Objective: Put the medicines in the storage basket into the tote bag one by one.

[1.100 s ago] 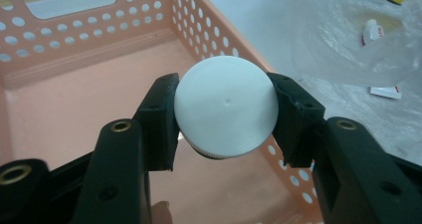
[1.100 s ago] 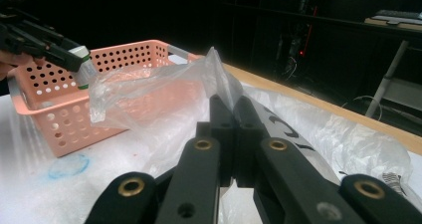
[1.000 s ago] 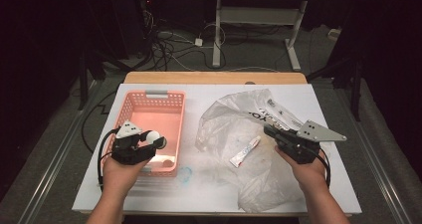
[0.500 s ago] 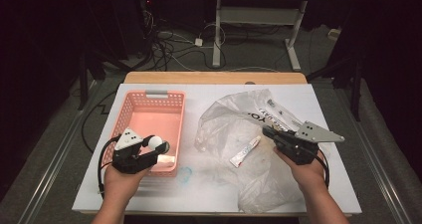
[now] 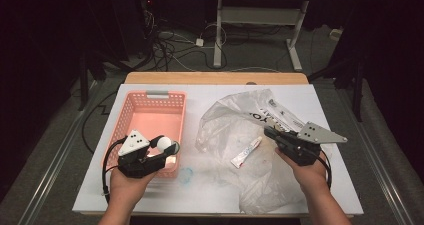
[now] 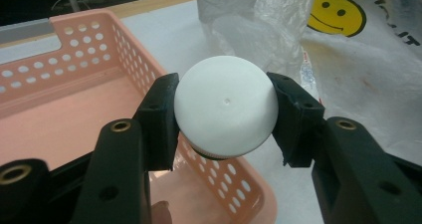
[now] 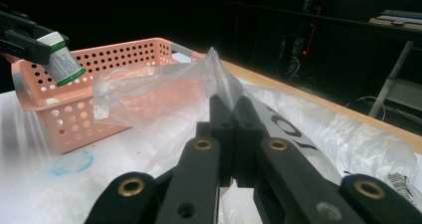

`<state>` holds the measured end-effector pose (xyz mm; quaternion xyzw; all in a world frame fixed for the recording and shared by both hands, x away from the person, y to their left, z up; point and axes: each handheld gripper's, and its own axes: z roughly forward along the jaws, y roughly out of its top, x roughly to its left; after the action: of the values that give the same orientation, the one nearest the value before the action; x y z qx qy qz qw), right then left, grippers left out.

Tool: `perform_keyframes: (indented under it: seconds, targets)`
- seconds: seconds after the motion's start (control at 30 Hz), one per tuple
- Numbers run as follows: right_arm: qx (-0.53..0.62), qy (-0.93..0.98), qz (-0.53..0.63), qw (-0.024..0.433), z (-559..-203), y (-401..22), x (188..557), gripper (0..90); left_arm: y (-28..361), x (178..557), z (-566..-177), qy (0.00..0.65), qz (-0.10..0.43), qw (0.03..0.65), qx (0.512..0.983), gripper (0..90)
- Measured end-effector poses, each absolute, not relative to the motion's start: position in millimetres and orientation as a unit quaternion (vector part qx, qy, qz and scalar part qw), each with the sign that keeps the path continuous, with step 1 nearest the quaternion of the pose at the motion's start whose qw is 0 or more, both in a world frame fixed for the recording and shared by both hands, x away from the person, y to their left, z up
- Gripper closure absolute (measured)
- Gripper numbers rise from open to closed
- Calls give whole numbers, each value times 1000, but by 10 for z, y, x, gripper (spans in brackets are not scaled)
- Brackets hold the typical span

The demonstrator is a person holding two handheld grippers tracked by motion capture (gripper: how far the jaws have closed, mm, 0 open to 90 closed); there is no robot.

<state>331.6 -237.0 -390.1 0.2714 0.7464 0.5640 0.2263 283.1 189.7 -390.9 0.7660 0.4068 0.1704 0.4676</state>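
My left gripper (image 5: 167, 147) (image 6: 226, 115) is shut on a small bottle (image 5: 163, 142) (image 6: 225, 102) with a round white cap, which hangs over the near right corner of the pink basket (image 5: 150, 116) (image 6: 59, 40). In the right gripper view the bottle (image 7: 60, 60) shows a green-edged label. My right gripper (image 5: 268, 132) (image 7: 230, 109) is shut on a fold of the clear plastic bag (image 5: 230, 120) (image 7: 159, 82) and lifts its edge. A white tube (image 5: 246, 152) lies inside the bag.
The bag carries black print and a yellow smiley face (image 6: 336, 14). A blue scribbled ring (image 5: 186, 174) (image 7: 73, 163) marks the white table sheet (image 5: 305, 97) near the basket's corner. Cables and desk legs (image 5: 218, 30) stand beyond the far edge.
My left gripper has shifted a little to the right and toward the person with the bottle in it. The right gripper and the bag have stayed put.
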Motion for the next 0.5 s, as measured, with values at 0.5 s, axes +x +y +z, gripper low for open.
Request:
perform_keyframes:
  seconds: [0.5]
  targets:
    - [272,745,565,226,-3898,-2375,3315,900,1707,2753,-3906,380,152,482,774,490]
